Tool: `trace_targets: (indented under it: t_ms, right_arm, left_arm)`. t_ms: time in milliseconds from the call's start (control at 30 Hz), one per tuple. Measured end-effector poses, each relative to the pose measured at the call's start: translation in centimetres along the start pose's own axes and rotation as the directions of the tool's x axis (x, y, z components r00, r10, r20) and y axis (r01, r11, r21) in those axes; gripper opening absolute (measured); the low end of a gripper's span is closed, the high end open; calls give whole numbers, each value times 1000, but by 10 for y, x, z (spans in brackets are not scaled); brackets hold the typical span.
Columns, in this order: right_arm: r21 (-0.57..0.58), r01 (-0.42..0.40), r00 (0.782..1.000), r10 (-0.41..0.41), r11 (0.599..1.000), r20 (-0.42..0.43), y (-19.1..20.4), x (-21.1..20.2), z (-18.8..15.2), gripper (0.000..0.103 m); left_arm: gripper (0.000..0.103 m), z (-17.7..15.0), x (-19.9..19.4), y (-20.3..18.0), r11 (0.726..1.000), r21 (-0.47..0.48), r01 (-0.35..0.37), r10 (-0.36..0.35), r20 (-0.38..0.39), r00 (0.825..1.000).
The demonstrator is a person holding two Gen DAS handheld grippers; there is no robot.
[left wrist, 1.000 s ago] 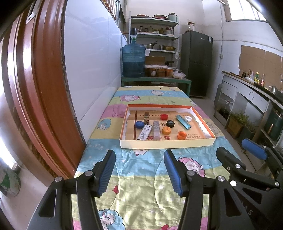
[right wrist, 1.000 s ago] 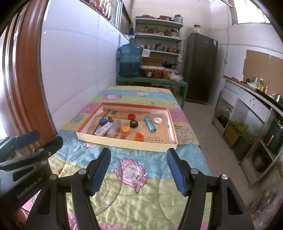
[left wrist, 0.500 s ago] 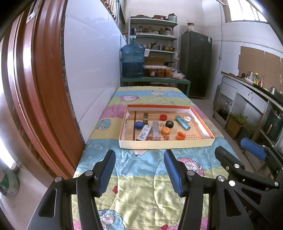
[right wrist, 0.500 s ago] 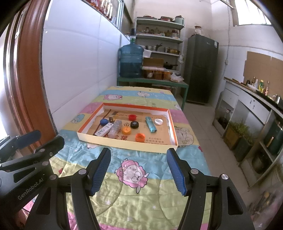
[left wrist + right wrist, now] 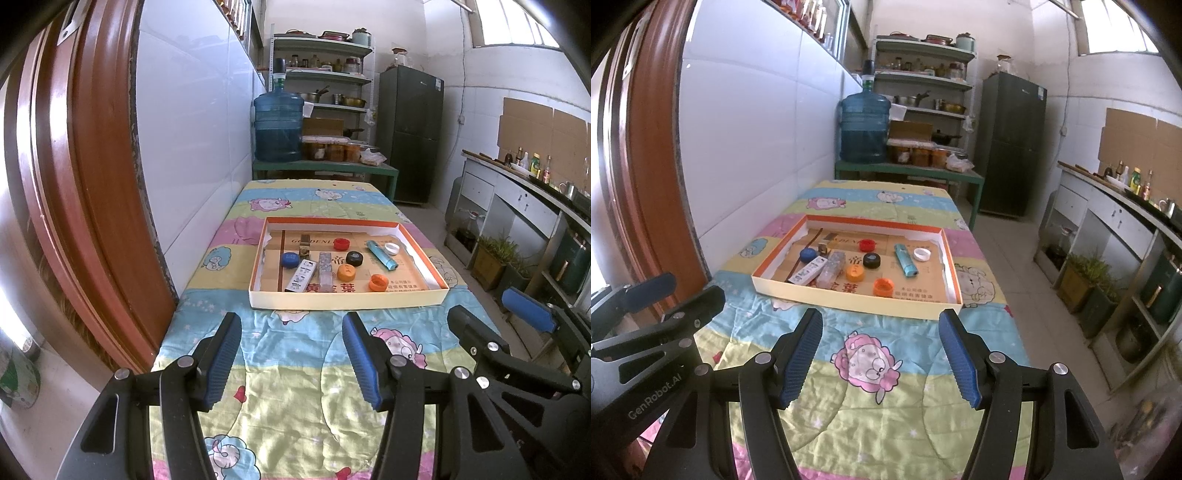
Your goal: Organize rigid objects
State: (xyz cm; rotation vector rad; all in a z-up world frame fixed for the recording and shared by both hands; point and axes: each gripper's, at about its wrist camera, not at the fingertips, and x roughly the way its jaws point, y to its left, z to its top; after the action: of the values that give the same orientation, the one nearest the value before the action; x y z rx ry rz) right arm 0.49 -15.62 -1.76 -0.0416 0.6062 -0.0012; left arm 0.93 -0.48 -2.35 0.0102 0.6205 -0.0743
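Both claws unchanged, still open w/ tray ahead.

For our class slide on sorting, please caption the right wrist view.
Open right gripper hovers over a patterned quilt, facing a shallow box of bottle caps.

Pastel striped cartoon-sheep quilt, cream tray with orange inner rim, blue cap, red cap, black cap
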Motion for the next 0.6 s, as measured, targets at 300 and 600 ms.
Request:
trace_targets:
  t_ms: [300,600]
  right_arm:
    - [-3,-23,1000,23,1000,-6,2,-1,2,67]
    - [-4,-23,1000,23,1000,-6,3,-1,2,67]
  left_arm:
    - [57,0,0,1,1000,0,2,-2,-1,1000]
    - [57,-1,0,0,1000,0,2,-2,-2,1000]
